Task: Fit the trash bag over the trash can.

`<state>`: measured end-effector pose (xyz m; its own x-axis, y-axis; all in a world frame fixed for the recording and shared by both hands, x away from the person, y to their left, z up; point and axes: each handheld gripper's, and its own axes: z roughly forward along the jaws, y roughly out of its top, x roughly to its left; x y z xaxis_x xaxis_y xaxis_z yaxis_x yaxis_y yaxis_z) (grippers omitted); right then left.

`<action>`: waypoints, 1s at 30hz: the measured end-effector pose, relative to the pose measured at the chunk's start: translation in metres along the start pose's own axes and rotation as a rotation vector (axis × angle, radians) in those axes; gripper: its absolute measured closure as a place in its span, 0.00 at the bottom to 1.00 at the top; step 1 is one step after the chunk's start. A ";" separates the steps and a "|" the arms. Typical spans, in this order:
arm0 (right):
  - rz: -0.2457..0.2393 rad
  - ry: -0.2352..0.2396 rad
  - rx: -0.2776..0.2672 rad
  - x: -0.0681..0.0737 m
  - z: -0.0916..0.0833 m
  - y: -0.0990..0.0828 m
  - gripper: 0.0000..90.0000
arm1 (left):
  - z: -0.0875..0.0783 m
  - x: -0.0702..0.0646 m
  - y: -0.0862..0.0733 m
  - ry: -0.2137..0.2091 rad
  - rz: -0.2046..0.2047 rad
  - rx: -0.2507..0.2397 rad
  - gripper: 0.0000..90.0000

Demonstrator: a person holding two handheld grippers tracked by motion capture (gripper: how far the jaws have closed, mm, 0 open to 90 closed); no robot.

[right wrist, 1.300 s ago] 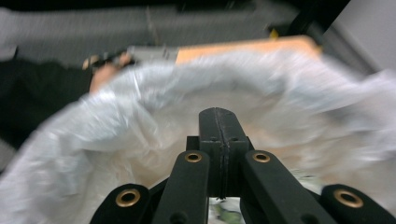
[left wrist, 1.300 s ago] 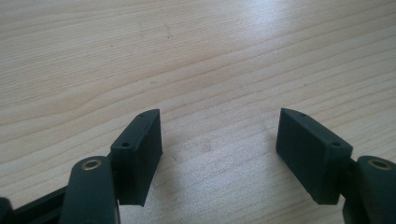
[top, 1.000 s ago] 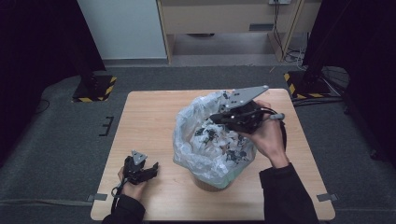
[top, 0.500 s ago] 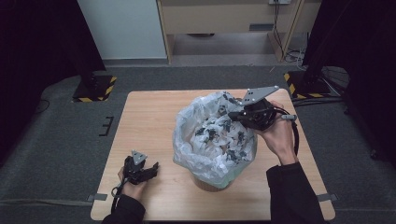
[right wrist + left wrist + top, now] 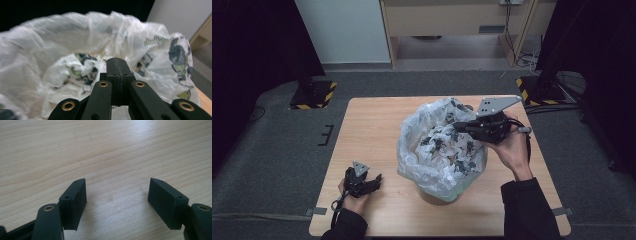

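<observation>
White crinkled plastic bag (image 5: 432, 160), dark prints, mouth open; right gripper (image 5: 458, 125) pressed together, perhaps pinching rim; left gripper (image 5: 374, 178) spread.

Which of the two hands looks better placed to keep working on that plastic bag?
Probably the right: the right gripper, jaws shut, sits at the rim of the printed white plastic bag, while the left gripper rests open on the wooden table, apart from it.

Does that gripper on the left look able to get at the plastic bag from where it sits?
Probably yes: the left gripper rests open on bare table, nothing between it and the plastic bag.
</observation>
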<state>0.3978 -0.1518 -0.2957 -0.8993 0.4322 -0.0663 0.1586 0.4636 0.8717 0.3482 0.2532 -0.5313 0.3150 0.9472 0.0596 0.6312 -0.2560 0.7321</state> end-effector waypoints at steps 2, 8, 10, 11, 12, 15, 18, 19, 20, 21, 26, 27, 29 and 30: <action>0.000 0.007 -0.021 0.002 -0.002 0.000 1.00 | 0.000 0.000 0.000 0.000 0.000 0.000 0.34; 0.023 -0.016 -0.164 0.011 -0.011 -0.012 0.92 | 0.000 0.000 0.000 0.001 -0.001 0.000 0.34; 0.033 -0.039 -0.210 0.013 -0.014 -0.016 0.92 | 0.000 0.000 0.000 0.000 -0.001 0.000 0.34; 0.040 -0.050 -0.225 0.014 -0.016 -0.017 0.91 | 0.000 0.000 0.000 0.000 0.000 0.000 0.34; 0.046 -0.063 -0.243 0.015 -0.017 -0.018 0.89 | 0.000 0.000 0.000 0.000 -0.001 0.000 0.34; 0.066 -0.127 -0.291 0.021 -0.022 -0.021 0.83 | 0.000 0.000 0.000 0.001 -0.002 0.000 0.34; 0.074 -0.151 -0.340 0.024 -0.027 -0.023 0.76 | 0.000 0.000 0.000 0.002 0.002 0.002 0.34; 0.070 -0.143 -0.361 0.026 -0.029 -0.024 0.74 | 0.000 0.000 0.000 0.002 0.002 0.002 0.34; 0.068 -0.151 -0.371 0.027 -0.030 -0.025 0.69 | 0.000 0.000 0.000 0.003 -0.001 0.000 0.34; 0.073 -0.161 -0.377 0.028 -0.031 -0.025 0.60 | 0.000 0.000 0.000 0.002 -0.001 0.000 0.34; 0.110 -0.228 -0.396 0.032 -0.036 -0.032 0.40 | 0.000 0.000 0.000 0.003 -0.001 0.000 0.34; 0.117 -0.239 -0.394 0.032 -0.037 -0.034 0.38 | 0.000 0.000 0.000 0.003 -0.001 0.000 0.34; 0.136 -0.259 -0.405 0.032 -0.038 -0.038 0.33 | 0.000 0.000 0.000 0.003 0.002 0.002 0.34; 0.144 -0.272 -0.413 0.032 -0.039 -0.040 0.31 | 0.000 0.000 0.000 0.003 -0.001 0.000 0.34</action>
<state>0.3473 -0.1865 -0.3138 -0.7332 0.6800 -0.0073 0.0497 0.0643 0.9967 0.3479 0.2528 -0.5313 0.3121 0.9481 0.0608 0.6315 -0.2548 0.7323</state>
